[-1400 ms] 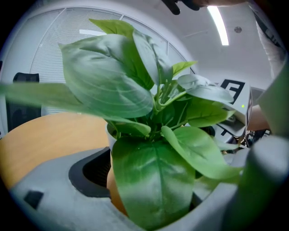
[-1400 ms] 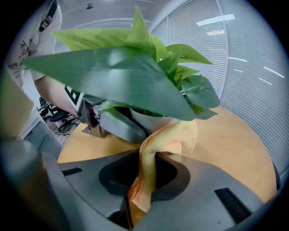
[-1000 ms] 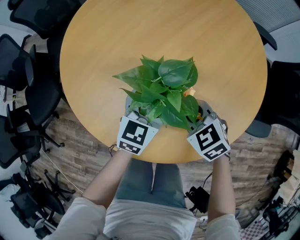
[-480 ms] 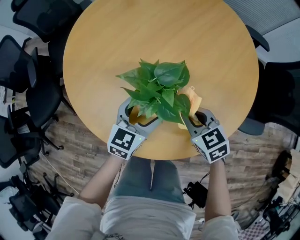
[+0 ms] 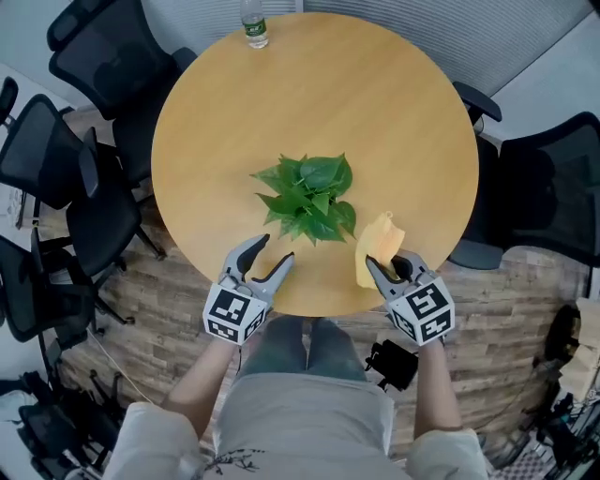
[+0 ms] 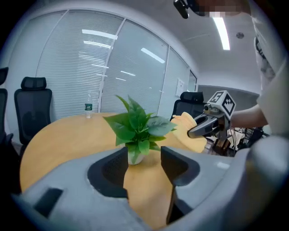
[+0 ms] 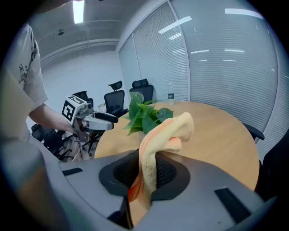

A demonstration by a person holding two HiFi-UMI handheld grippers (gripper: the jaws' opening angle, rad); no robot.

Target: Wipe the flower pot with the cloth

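Note:
A leafy green plant (image 5: 309,197) stands in the middle of the round wooden table (image 5: 394,103); its small white pot (image 6: 134,157) shows only in the left gripper view, under the leaves. My left gripper (image 5: 277,248) hovers near the table's front edge, short of the pot, and its jaws are closing with nothing between them. To the right of the plant, my right gripper (image 5: 386,266) is shut on a yellow-orange cloth (image 5: 376,247), which stands up out of the jaws (image 7: 159,144) and is apart from the pot.
A water bottle (image 5: 254,26) stands at the table's far edge. Black office chairs (image 5: 66,159) ring the table on the left, and others (image 5: 548,183) on the right. Cables and gear (image 5: 394,364) lie on the floor near the person's feet.
Both grippers have drawn back from the pot toward the table's near edge and risen. The left jaws, which stood around the pot, are off it and narrower. The cloth came away with the right gripper.

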